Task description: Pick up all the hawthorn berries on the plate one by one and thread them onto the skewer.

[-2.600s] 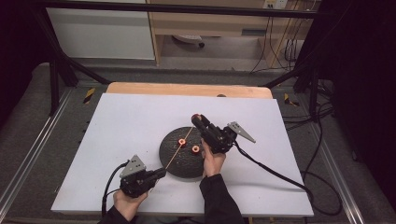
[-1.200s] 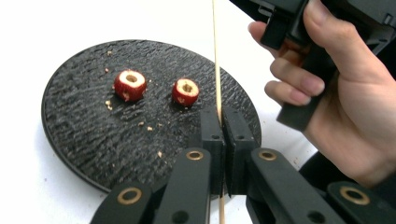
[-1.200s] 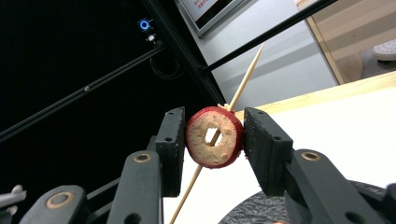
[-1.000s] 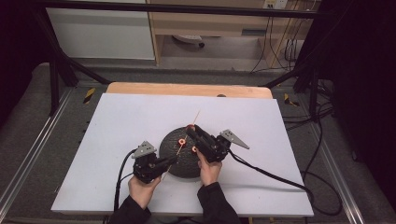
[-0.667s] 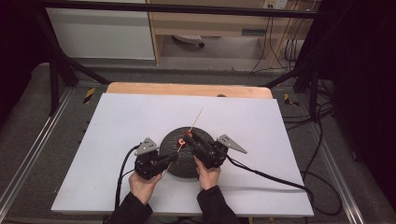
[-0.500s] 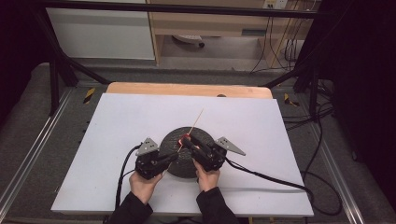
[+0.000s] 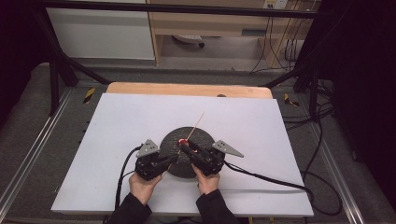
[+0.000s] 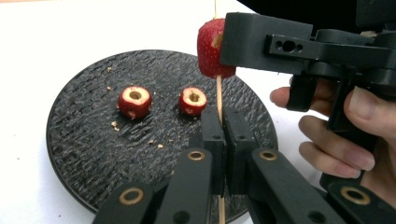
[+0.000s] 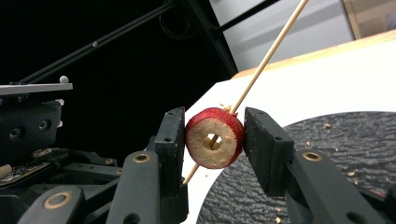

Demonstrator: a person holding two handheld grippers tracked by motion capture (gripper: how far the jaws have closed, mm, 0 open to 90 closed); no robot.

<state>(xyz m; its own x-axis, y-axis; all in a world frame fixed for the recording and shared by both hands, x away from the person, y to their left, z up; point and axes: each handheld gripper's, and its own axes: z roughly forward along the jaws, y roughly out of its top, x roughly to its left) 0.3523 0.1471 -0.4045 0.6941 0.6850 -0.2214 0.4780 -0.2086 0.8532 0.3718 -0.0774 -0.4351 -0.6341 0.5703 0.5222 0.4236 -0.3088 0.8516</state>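
White table (image 7: 116,135) — black plate (image 8: 84,144), skewer (image 9: 266,58) through gripped fruit slice (image 9: 215,137).

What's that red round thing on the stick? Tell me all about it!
It is a small red fruit piece, round like a ring, with a pale cut face and a hole cored through its middle. A thin wooden stick runs through that hole. The right tongs squeeze it from both sides, holding it up above the black plate. The left tongs grip the stick lower down. Pale crumbs cling to its cut face.
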